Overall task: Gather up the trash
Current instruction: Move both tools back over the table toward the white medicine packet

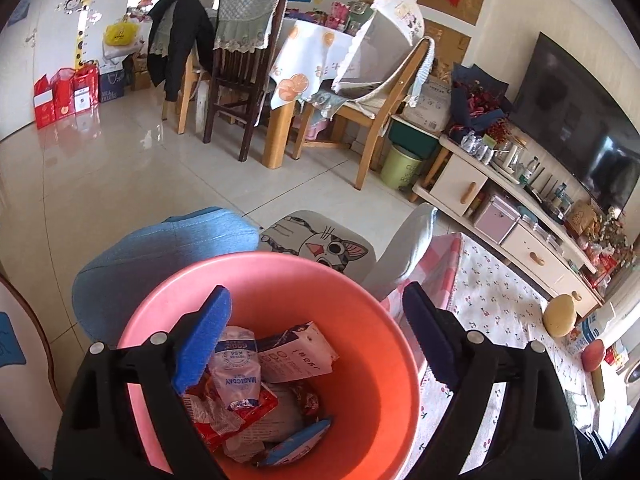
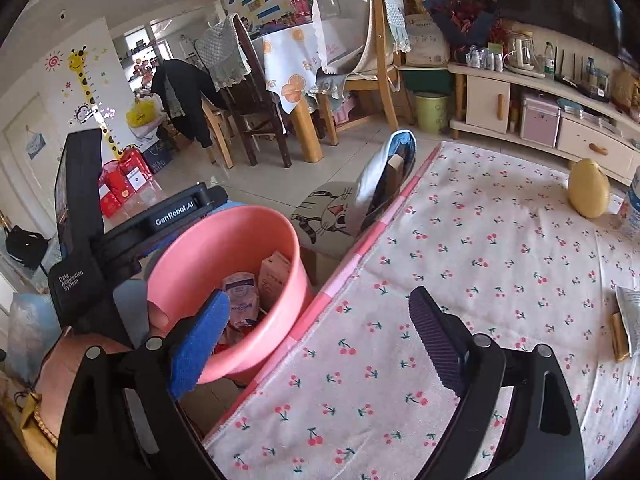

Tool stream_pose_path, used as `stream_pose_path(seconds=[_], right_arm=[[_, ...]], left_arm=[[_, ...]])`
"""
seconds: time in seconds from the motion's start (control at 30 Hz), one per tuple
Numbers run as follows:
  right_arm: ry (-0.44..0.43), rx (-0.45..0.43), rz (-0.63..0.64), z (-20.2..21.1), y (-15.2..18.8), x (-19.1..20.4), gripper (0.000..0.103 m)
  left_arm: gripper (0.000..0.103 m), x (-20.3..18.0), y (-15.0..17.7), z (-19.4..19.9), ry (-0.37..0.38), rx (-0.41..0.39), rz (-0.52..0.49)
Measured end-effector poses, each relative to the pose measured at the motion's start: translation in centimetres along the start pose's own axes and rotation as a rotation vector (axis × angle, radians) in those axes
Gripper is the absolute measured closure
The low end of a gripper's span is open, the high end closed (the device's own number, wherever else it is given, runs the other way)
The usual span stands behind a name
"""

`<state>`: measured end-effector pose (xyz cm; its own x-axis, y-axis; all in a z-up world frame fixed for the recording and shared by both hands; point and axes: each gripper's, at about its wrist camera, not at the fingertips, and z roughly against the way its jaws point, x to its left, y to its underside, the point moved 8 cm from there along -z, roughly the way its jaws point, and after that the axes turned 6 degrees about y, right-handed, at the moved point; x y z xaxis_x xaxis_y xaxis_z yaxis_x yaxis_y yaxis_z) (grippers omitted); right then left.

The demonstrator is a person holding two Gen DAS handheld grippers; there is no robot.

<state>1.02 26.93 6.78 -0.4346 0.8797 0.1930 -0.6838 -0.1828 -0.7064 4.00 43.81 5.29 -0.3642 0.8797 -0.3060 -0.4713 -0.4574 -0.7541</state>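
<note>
The left gripper (image 1: 316, 332) stands released, its two ribbed foam pads spread wide above the pink bin (image 1: 384, 344) with nothing between them. The right gripper (image 2: 320, 332) is likewise released and empty, one pad over the bin's near rim, the other over the table. No earlier view is given. The bin is a round, smooth-walled plastic bucket standing just beside the table edge. Inside it lies the trash: a crinkled white plastic wrapper (image 1: 236, 364) with blue print, a flat white paper pack (image 1: 296, 354), a red-and-white foil wrapper (image 1: 212, 420) and a blue-edged packet (image 1: 296, 440) at the bottom. The tablecloth (image 2: 480, 260) is a soft woven fabric printed with small cherries, bordered in pink checks. On it, well apart from the bin, rests a smooth yellow egg-shaped object (image 2: 589, 188), and at the right edge a silvery crumpled packet (image 2: 630, 316), possibly further trash, only partly in view.
</note>
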Motion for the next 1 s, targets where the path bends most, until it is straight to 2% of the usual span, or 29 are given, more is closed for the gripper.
stream_pose_path(seconds=[0.13,0.27,0.4,0.6,1.0], right_arm=[[0.027,0.015,0.001,0.5,1.4,-1.7,0.013],[0.051,0.016,-0.005,1.3,2.4,-3.3,0.013],[0.068,0.012,-0.02,2.3,3.1,-5.0,0.013],[0.101,0.005,-0.028,4.0,4.0,-7.0,0.01],[0.11,-0.032,-0.083,6.8,5.3,-10.2,0.01]], left_arm=[[0.009,-2.3,0.3,0.4,0.014,-0.039,-0.076],[0.008,-4.0,0.6,0.5,0.03,-0.044,-0.114],[0.004,-4.7,0.9,0.4,0.03,-0.025,-0.112],[0.004,-6.1,1.7,0.3,0.068,0.001,-0.104],[0.004,-11.4,4.2,0.4,0.113,0.018,-0.259]])
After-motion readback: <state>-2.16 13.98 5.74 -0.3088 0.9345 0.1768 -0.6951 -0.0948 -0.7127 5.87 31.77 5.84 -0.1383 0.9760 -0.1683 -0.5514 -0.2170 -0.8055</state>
